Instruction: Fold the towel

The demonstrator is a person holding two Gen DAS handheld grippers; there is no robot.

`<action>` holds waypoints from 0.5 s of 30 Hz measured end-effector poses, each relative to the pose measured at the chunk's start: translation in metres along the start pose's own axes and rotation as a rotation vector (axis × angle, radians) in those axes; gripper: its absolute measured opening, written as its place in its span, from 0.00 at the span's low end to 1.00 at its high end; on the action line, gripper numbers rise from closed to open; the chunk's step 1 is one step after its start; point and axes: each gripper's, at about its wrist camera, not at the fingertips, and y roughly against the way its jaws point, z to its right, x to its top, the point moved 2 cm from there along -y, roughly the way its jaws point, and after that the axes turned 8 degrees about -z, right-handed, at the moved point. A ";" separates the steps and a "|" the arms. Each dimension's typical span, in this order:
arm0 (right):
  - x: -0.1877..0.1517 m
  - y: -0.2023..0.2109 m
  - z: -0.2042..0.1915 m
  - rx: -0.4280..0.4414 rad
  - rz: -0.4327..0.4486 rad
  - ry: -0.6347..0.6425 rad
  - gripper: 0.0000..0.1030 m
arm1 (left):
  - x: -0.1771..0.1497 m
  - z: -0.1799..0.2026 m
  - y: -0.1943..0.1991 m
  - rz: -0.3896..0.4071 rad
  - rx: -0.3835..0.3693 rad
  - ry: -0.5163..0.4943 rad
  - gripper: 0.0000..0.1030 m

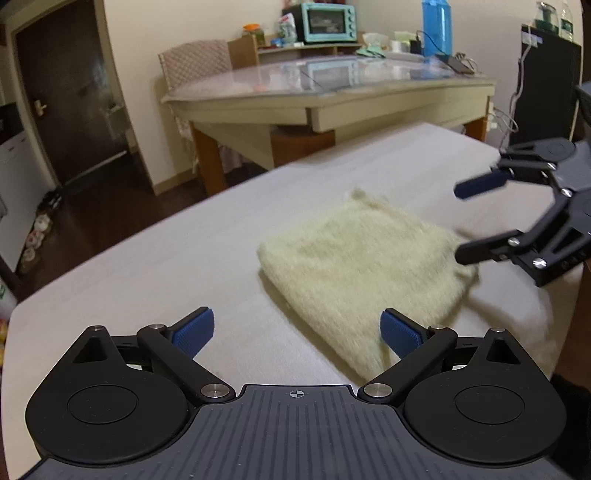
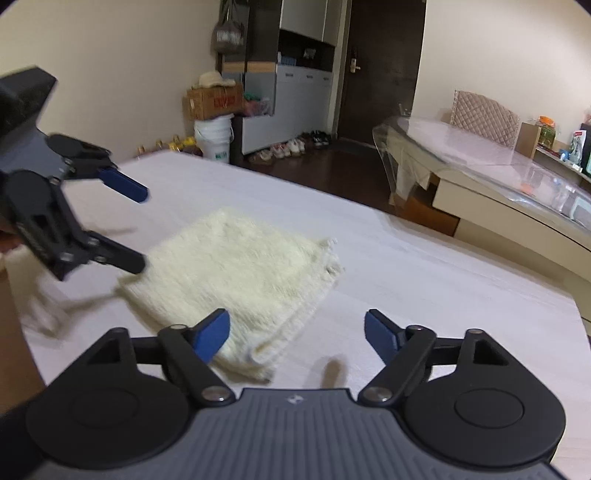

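Home dining room: toaster oven [image 1: 325,21]; shoes [image 2: 291,147] by door [image 2: 380,66]

A pale, faintly ribbed desk [image 1: 155,266] carries everything here, its rounded corner showing at the near left in the left wrist view. Lying flat on it is 1 cream towel [image 1: 362,266], folded into a thick, fluffy square, frayed edge toward the far side.

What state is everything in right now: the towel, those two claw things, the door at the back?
Towel: folded into a thick pad, lying flat on the white table.
Left gripper: open, holding nothing, near the towel's edge.
Right gripper: open, holding nothing, beside the towel's corner.
Dark door: shut.
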 end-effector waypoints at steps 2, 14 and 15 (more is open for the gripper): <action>0.007 0.003 -0.002 0.026 0.020 0.006 0.68 | 0.009 -0.005 -0.005 0.010 0.014 0.008 0.97; 0.022 -0.033 -0.009 0.122 -0.077 0.114 0.36 | 0.043 -0.028 -0.044 -0.030 0.061 -0.041 0.93; 0.022 -0.035 -0.008 0.125 -0.083 0.114 0.37 | 0.043 -0.029 -0.046 -0.035 0.063 -0.044 0.93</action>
